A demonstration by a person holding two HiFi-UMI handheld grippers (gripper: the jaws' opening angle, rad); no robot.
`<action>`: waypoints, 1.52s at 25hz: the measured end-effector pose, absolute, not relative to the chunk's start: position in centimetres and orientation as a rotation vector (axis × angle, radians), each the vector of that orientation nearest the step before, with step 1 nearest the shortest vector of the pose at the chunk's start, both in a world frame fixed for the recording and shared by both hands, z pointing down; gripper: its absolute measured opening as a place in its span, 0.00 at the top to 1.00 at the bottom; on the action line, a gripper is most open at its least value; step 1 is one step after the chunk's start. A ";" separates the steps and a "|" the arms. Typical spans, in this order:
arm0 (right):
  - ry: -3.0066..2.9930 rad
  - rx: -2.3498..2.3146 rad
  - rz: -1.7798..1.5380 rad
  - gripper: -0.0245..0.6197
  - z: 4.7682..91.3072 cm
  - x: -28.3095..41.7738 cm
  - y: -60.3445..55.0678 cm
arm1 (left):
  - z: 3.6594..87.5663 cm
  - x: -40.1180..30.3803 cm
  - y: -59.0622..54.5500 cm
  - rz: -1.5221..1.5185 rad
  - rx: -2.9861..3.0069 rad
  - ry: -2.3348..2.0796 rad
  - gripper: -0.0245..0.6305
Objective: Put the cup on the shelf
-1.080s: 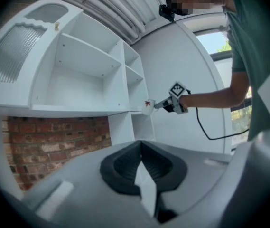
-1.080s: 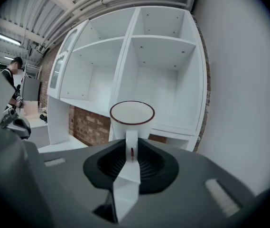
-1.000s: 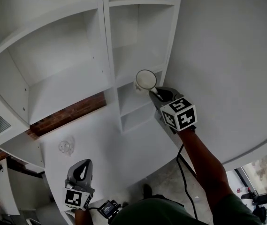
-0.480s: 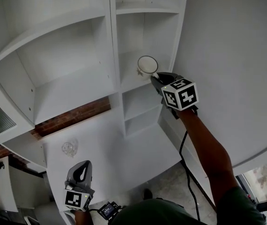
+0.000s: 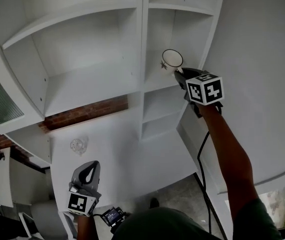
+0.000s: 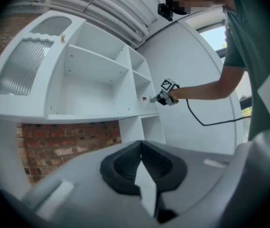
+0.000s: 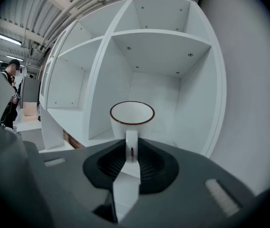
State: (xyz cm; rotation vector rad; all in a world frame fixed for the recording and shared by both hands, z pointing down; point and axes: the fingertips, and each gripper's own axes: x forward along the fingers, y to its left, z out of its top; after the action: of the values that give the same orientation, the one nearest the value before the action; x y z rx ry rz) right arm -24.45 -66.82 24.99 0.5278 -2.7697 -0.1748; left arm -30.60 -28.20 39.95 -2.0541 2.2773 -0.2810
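White shelf unit (image 5: 155, 86) ahead. The right claw (image 5: 180, 73) is clenched on the handle of the cup (image 5: 172, 59), which has come up to the narrow right compartment's mouth, upright and not yet set down. The left claw (image 5: 86, 174) hangs low, closed and empty.

cup (image 5: 172, 59) in right tool (image 5: 181, 73), before shelf (image 5: 87, 90)

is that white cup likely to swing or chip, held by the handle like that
The cup looks rigid, perhaps ceramic or enamel, so it may chip against the shelf. The right gripper pinches only its thin handle, so it might pivot. It looks empty, so probably light.
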 end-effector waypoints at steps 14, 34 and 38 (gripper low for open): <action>-2.744 0.548 -0.121 0.85 25.5 -25.5 -67.3 | 40.5 -31.0 -26.7 -0.240 -2.004 2.298 0.96; -2.828 0.623 0.007 0.84 24.6 -30.2 -69.4 | 40.4 -32.6 -23.4 -0.216 -1.965 2.346 0.96; -2.839 0.615 -0.017 0.83 24.5 -30.1 -69.5 | 40.3 -32.4 -23.3 -0.242 -1.967 2.348 0.96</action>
State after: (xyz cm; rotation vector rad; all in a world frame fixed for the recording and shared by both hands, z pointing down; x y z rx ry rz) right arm -30.13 -69.52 24.51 0.6146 -2.8391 -0.0171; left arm -32.42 -23.26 40.31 -1.9665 2.3484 -0.2415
